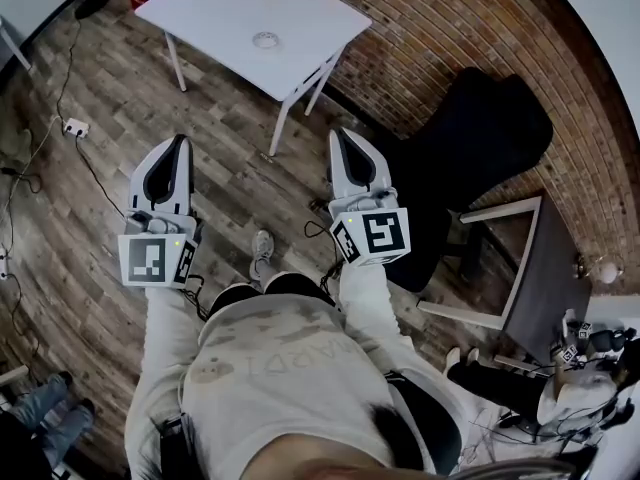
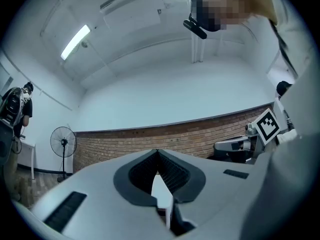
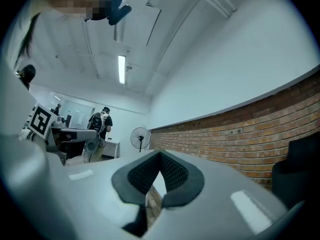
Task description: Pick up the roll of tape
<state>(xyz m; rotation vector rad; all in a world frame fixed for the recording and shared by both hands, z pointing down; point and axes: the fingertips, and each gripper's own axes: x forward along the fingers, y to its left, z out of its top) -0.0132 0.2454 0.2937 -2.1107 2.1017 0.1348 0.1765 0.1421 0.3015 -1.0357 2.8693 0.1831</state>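
The wood-plank floor [image 1: 100,218] fills most of the head view, its boards worn and streaky. It meets a rough brick wall [image 1: 430,28] that curves across the upper right. A square white worktop [image 1: 220,18] on thin white legs stands near that wall, smooth and matte. Open floor lies between the worktop and the person. To the right, a black padded chair [image 1: 480,148] sits against the bricks. Below it is a dark side table [image 1: 550,268] with a pale frame.

The left gripper [image 1: 181,138] and right gripper [image 1: 337,131] are grey-white shells with black ribbed pads and marker cubes at the rear. They are held side by side, well short of the worktop. The jaws of each are together at the tips with nothing between them, as the left gripper view [image 2: 158,151] and right gripper view [image 3: 160,154] show.

A round pedestal fan [image 2: 63,143] stands by the bricks. A white power strip [image 1: 73,126] with thin black cables lies on the floor at the left. The roll of tape [image 1: 265,40], a small pale ring, lies flat near the worktop's middle, untouched.
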